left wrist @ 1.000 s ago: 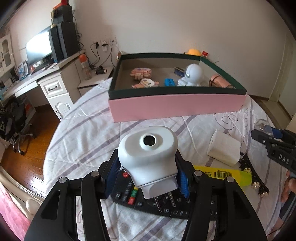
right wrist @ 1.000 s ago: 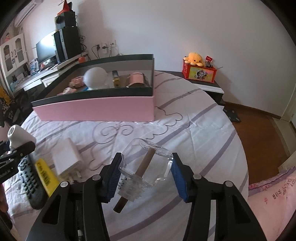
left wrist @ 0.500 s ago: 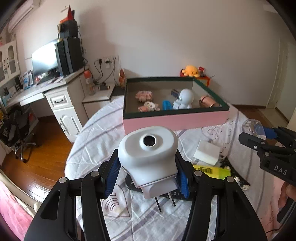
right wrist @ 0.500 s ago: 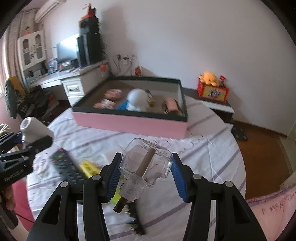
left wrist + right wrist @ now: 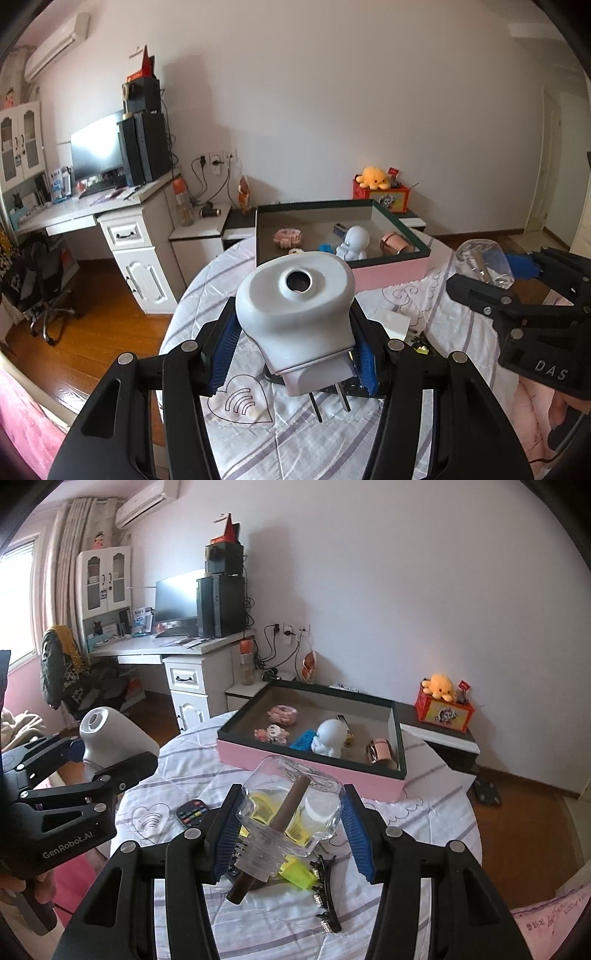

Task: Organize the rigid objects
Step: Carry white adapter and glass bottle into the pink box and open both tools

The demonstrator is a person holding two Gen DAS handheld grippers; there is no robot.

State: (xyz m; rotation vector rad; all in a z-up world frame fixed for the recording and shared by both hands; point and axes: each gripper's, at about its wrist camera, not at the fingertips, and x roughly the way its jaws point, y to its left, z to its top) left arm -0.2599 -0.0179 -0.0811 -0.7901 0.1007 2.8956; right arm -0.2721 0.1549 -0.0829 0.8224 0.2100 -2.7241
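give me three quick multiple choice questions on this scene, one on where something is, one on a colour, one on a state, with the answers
1. Where is the small white figure?
A. inside the box
B. on the desk
C. on the floor

2. What colour is the outer wall of the box?
A. yellow
B. pink
C. blue

3. What is the left gripper doing?
A. hanging open with nothing in it
B. lying on the bed
C. shut on the white plug

Answers:
1. A, the figure stands on the box floor beside a copper-coloured roll.
2. B, the side facing the camera is pink under a dark rim.
3. C, its blue pads press both sides of the plug; the right gripper likewise holds a clear bottle.
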